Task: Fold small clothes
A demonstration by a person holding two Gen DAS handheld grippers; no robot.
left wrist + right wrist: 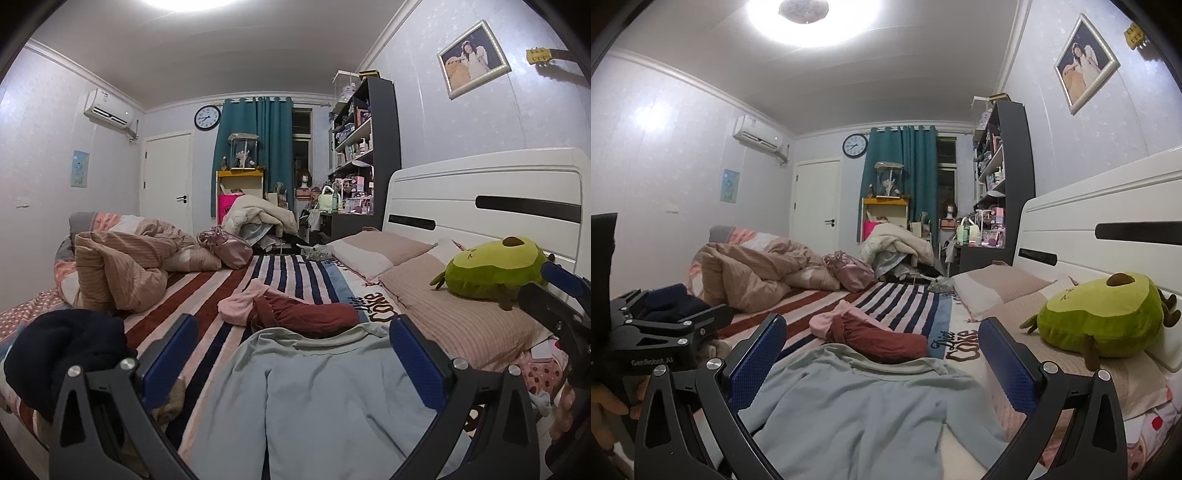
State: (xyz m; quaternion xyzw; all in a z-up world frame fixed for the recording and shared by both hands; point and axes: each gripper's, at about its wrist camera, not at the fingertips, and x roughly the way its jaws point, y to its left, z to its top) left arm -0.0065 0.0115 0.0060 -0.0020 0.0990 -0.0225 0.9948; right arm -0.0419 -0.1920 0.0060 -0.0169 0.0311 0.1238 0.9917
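left tongs (293,356) wide open, empty | right tongs (882,354) same | blue garment (868,406) flat between

**Bedroom clutter around the bed**

A green avocado plush (491,267) rests on the ribbed pink pillows (458,314) at three o'clock, against the white headboard (480,192). A crumpled beige quilt (125,266) is heaped at ten o'clock on the striped bedspread (288,266), with a shiny pink bag (227,245) just beside it. At twelve o'clock hang teal curtains (258,147), a round wall clock (207,117) to their left. A dark bookshelf (369,147) stands at one o'clock, a framed portrait (472,59) on the wall at two o'clock. An air conditioner (109,109) is mounted above the white door (168,184).
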